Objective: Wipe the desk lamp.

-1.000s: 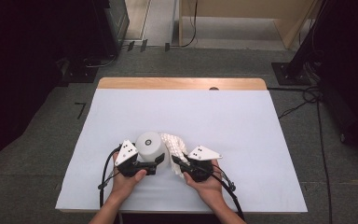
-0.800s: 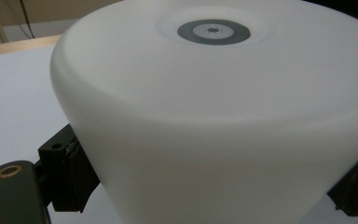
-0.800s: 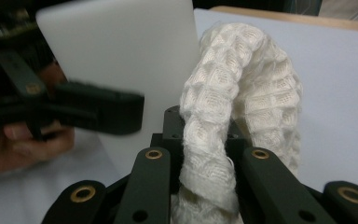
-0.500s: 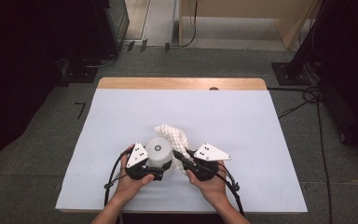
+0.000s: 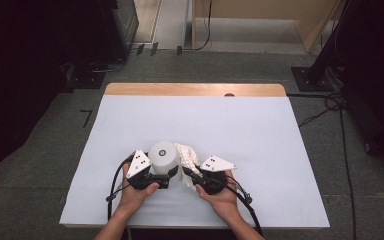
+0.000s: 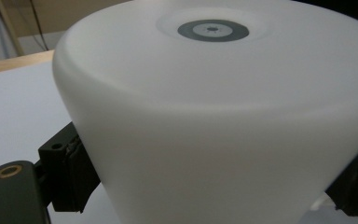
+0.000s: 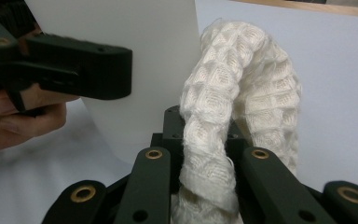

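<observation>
Low center of the high view: we see the left gripper (image 5: 166, 176) with fingers spread wide and clamped on the white cup (image 5: 163, 155), which sits upside down just over the counter (image 5: 260, 130). Right gripper (image 5: 189, 176), fingers nearly shut, pinches the white waffle cloth (image 5: 189, 156), bunched up and touching the cup's right side.

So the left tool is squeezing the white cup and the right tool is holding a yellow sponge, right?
Not quite. The left tool does clamp the white cup, but the right tool is shut on a cream-white waffle-weave cloth, not a yellow sponge. The right gripper view shows its woven squares up close.
</observation>
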`<action>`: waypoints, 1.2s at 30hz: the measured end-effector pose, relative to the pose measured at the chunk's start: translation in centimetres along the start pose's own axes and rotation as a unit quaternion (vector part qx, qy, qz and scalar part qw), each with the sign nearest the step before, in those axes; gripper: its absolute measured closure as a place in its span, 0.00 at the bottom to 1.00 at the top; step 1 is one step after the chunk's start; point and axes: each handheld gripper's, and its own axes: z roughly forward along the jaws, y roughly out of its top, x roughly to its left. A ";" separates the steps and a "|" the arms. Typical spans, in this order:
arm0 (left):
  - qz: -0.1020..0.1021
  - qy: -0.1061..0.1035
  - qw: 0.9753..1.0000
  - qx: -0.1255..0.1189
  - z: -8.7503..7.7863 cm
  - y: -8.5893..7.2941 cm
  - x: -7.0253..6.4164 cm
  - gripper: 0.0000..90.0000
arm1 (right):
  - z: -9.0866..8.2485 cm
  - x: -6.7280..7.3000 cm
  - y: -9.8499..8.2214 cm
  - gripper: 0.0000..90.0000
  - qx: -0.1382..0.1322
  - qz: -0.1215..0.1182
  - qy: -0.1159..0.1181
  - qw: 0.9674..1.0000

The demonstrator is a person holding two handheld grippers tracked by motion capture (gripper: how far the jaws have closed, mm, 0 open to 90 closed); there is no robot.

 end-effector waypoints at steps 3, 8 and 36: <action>0.015 0.033 0.999 0.013 0.5 -0.5 -0.1 0.09 | -0.3 -0.4 0.2 0.87 -0.007 0.004 -0.007 1.000; 0.014 0.052 0.998 0.029 1.2 -1.2 0.2 0.09 | -1.1 -1.4 0.5 0.87 -0.022 0.021 -0.023 0.999; -0.029 0.106 0.993 0.050 1.7 -1.5 -0.7 0.09 | -1.0 -1.8 0.0 0.87 -0.016 0.029 -0.028 0.999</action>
